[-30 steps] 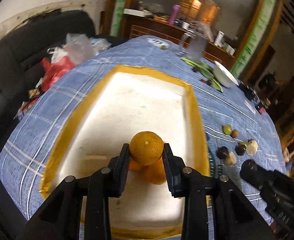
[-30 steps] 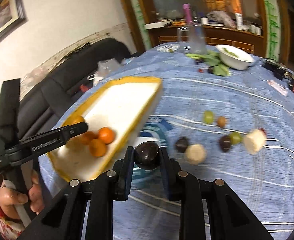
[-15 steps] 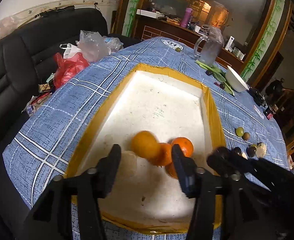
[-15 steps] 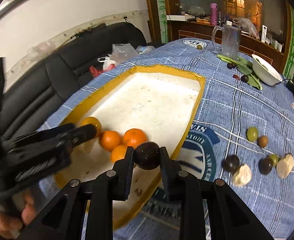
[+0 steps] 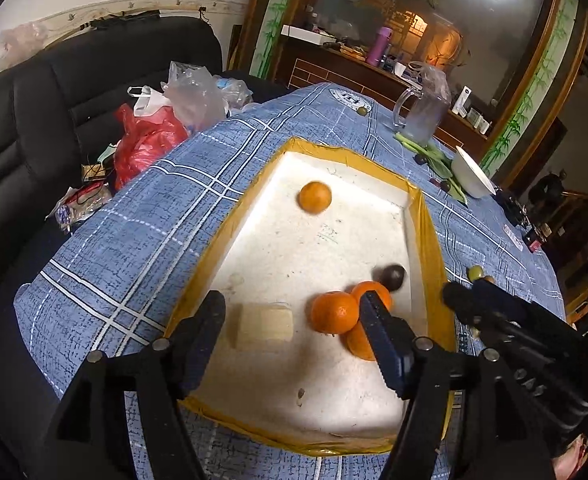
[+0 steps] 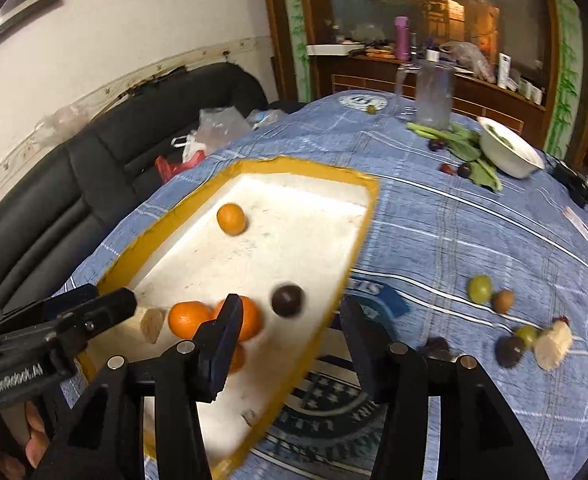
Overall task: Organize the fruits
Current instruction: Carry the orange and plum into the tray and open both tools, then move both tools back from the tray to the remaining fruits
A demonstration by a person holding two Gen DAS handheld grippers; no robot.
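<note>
A white foam tray with a yellow taped rim (image 5: 229, 236) (image 6: 326, 168) lies on the blue checked tablecloth. In it are a cluster of oranges (image 5: 334, 312) (image 6: 189, 318), one lone orange (image 5: 314, 197) (image 6: 231, 219) farther back, and a dark round fruit (image 5: 392, 277) (image 6: 287, 300). My left gripper (image 5: 291, 320) is open and empty above the tray's near end. My right gripper (image 6: 289, 332) is open and empty over the tray's right rim. Loose fruits lie on the cloth right of the tray: a green one (image 6: 478, 289), a brown one (image 6: 503, 301), dark ones (image 6: 510, 350).
A pale block (image 5: 263, 322) lies in the tray. A white bowl (image 6: 510, 152), leafy greens (image 6: 466, 148) and a glass jug (image 6: 434, 94) stand at the far side. Plastic bags (image 5: 149, 132) sit on the black sofa at the left.
Both grippers opened. The orange left my left gripper and rolled to the tray's far part. The dark fruit dropped from my right gripper into the tray beside the oranges.
</note>
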